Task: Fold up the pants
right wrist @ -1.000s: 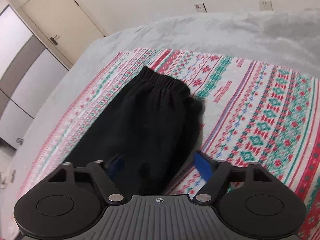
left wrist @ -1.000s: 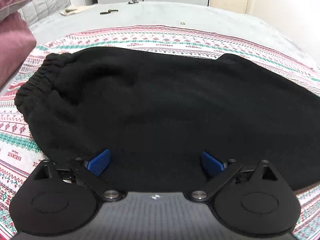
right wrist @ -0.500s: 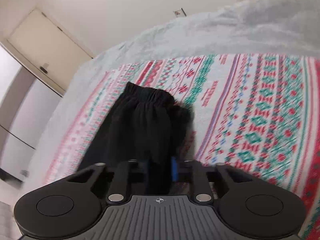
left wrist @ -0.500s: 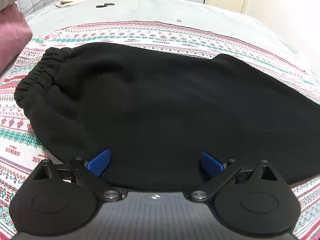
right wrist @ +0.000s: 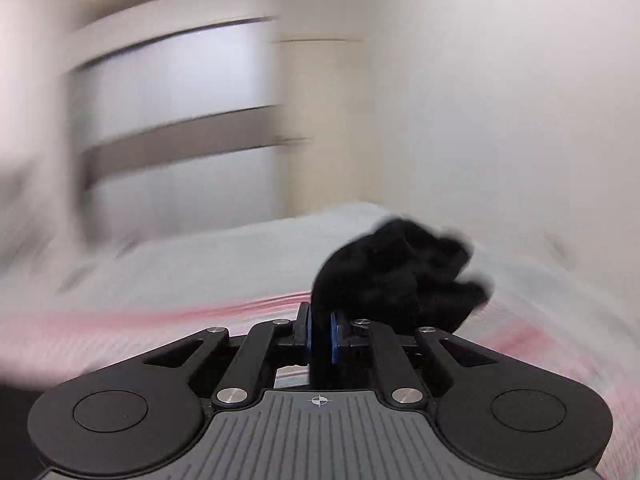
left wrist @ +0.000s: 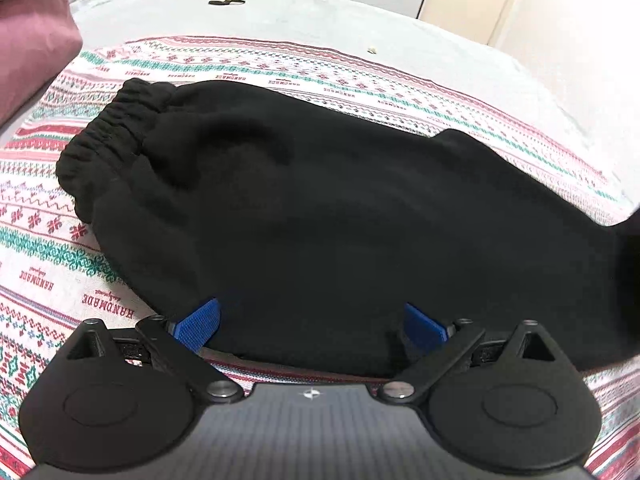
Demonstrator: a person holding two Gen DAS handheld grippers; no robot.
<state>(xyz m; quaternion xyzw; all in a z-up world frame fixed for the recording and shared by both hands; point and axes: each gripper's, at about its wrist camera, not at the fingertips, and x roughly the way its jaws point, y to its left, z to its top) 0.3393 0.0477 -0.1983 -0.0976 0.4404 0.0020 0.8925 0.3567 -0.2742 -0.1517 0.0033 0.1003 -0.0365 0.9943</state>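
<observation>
Pants (left wrist: pixel 320 208) are spread black across the patterned blanket (left wrist: pixel 52 256); their bunched end is pinched by the right gripper (right wrist: pixel 320 338), while the left gripper (left wrist: pixel 310 322) is held wide apart at the near hem.

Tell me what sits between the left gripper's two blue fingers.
In the left wrist view, the near edge of the black pants spans the gap in the open left gripper.

A bed (left wrist: pixel 420 40) with a grey cover carries a patterned blanket (left wrist: pixel 48 256) in red, green and white. Black pants (left wrist: pixel 320 208) lie across the blanket, elastic waistband to the left. Farther back on the grey cover sits a small dark object (left wrist: pixel 226 1), beside a pink pillow (left wrist: pixel 32 40).
</observation>
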